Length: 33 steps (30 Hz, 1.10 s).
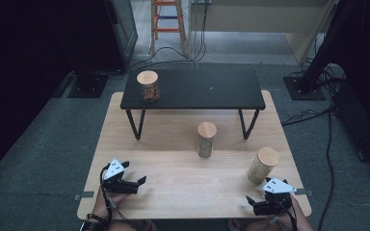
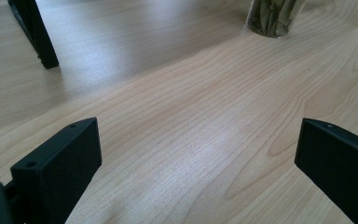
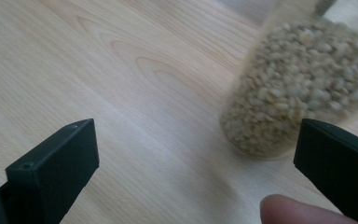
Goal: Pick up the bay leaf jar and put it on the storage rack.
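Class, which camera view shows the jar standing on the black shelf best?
The high view: the jar stands whole on the black shelf, at its left end. The left gripper view catches one shelf leg; the right gripper view faces another jar.

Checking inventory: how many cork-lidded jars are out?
3: one jar on the black shelf's left end, one mid-table, one by the right gripper.

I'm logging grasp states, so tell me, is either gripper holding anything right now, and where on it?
Nothing is held. The left gripper and right gripper both hang open over the wooden table, jaws spread around bare air.
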Motion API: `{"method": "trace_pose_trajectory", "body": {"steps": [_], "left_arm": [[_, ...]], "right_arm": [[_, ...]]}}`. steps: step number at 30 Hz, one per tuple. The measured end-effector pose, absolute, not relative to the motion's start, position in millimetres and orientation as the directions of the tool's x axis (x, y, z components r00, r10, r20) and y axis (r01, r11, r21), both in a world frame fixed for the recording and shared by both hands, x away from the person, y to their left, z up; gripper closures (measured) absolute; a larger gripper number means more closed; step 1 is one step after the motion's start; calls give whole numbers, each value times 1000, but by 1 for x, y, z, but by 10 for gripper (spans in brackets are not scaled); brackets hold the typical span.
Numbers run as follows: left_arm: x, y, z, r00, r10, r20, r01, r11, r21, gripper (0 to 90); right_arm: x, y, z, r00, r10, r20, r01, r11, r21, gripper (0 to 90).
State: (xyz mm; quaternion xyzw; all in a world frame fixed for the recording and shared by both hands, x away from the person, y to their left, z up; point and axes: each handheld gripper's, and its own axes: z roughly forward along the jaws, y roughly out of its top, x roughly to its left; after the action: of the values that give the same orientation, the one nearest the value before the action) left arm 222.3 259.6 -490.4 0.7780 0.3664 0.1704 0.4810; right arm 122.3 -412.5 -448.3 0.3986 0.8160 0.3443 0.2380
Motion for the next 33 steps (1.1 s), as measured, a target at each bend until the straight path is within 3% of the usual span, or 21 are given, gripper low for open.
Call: {"method": "trace_pose_trajectory", "body": {"steps": [33], "left_arm": [[227, 260, -488, 696, 713, -91, 411, -291, 864, 6]], "right_arm": [[152, -368, -435, -623, 775, -107, 458, 473, 753, 0]]}}
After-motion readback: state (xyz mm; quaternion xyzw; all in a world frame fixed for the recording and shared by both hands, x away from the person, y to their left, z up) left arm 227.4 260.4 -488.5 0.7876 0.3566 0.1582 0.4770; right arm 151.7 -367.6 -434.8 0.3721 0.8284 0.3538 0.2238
